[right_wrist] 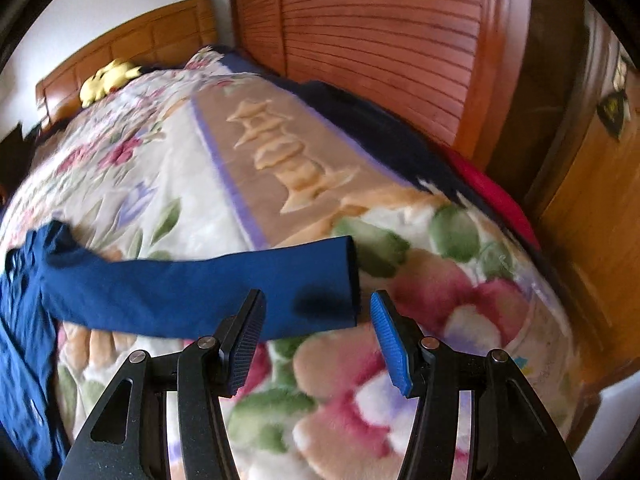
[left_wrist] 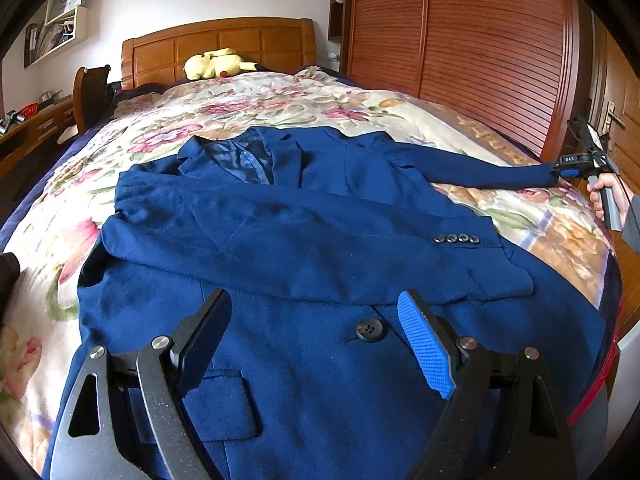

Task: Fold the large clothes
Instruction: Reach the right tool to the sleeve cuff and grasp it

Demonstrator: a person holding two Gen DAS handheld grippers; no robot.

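— Fingers first: how do they stand on the left gripper (left_wrist: 316, 344)?

— Spread wide, nothing between the pads. One blue ribbed pad (left_wrist: 426, 350) faces a black one, and both hang over the lower front of the dark blue woven suit jacket (left_wrist: 304, 216), close to its big black four-hole front button (left_wrist: 369, 329). Whether the tips touch the cloth I cannot tell.

— And the right gripper (right_wrist: 318, 334)?

— Parted about halfway, pads free. In its own view the cuff end of the jacket's right-hand sleeve (right_wrist: 224, 288) lies just ahead of the tips, with a dark shadow on the cloth between them; the pads do not press on it. That view is blurred.

— Where does the jacket lie?

— Front side up on the cream plush blanket with pink flowers and green leaves (left_wrist: 224, 108), which covers the bed. One sleeve is folded across the chest, its cuff with a row of four small dark buttons (left_wrist: 457, 239) pointing to the right of the left wrist view. The other sleeve stretches straight out to the right edge, where a hand (left_wrist: 604, 196) grips the grey handle of the right gripper.

— Beyond that?

— A yellow plush toy (left_wrist: 216, 63) rests by the orange-brown wooden headboard (left_wrist: 218, 46), and a reddish slatted wooden wardrobe door (left_wrist: 472, 40) stands beside the bed.
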